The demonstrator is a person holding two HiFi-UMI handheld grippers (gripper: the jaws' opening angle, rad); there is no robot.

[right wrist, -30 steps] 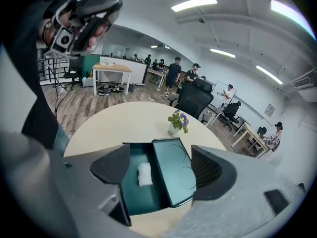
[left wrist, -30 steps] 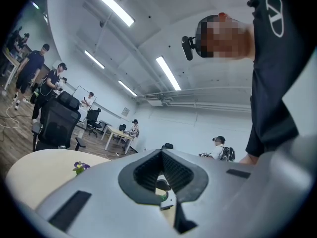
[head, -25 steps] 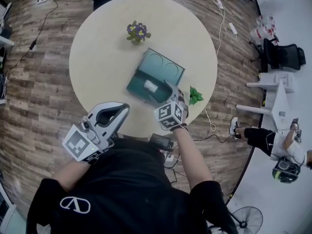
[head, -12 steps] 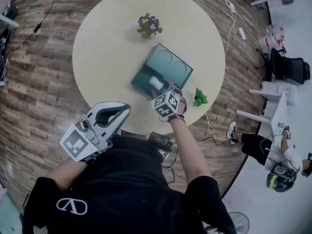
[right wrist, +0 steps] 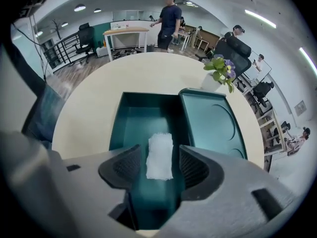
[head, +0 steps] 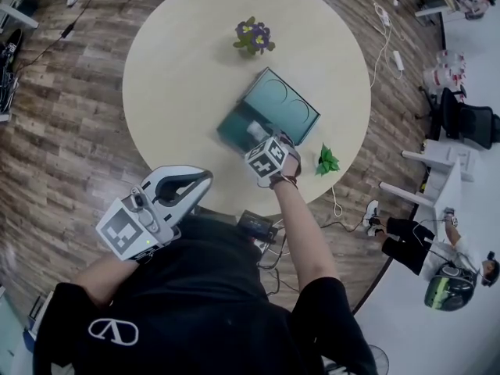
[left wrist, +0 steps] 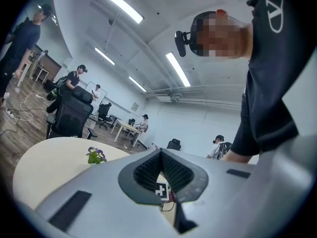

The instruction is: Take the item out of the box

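Note:
An open teal box (right wrist: 141, 115) lies on the round table (head: 176, 84), its lid (right wrist: 210, 123) laid flat to its right. A white, fluffy rectangular item (right wrist: 159, 156) rests on the box floor, also seen as a pale patch (head: 255, 130) in the head view. My right gripper (right wrist: 159, 168) is down over the box, jaws closing either side of the item with a thin gap on each side. The same right gripper (head: 262, 139) is at the box's near edge. My left gripper (head: 205, 180) is held off the table near my body, shut and empty.
A small pot of purple flowers (head: 254, 36) stands beyond the box. A green leafy sprig (head: 326, 161) lies at the table's right edge. Cables and a power brick (head: 256, 226) lie on the wooden floor. Office chairs, desks and people stand around the room.
My right gripper has moved forward from the box's near edge to over the white item, and its jaws have narrowed. The left gripper has stayed put.

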